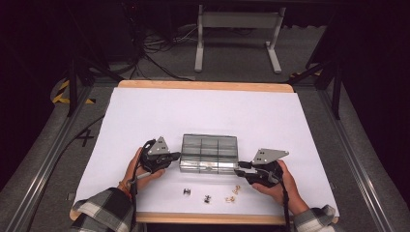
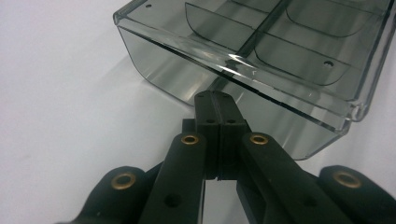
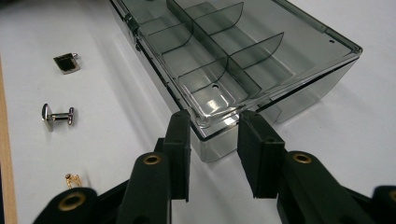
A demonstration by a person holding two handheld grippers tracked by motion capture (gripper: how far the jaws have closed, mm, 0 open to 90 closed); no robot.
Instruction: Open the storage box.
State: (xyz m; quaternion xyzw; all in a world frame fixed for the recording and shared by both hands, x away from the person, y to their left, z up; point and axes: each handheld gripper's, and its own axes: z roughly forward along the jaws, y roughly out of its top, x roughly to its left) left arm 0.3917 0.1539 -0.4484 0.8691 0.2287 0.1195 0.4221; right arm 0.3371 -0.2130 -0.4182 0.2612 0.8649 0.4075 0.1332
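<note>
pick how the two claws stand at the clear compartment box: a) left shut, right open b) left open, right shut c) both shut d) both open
a: the left claw has its jaws pressed together against the side of the compartment box, while the right claw has its jaws spread apart at the box's corner.

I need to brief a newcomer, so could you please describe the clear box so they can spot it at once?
On the white table cover, look at the middle, between the two hand-held tools. The clear box is smoky transparent plastic, lid closed, split into compartments; the cufflinks before it are tiny.
</note>
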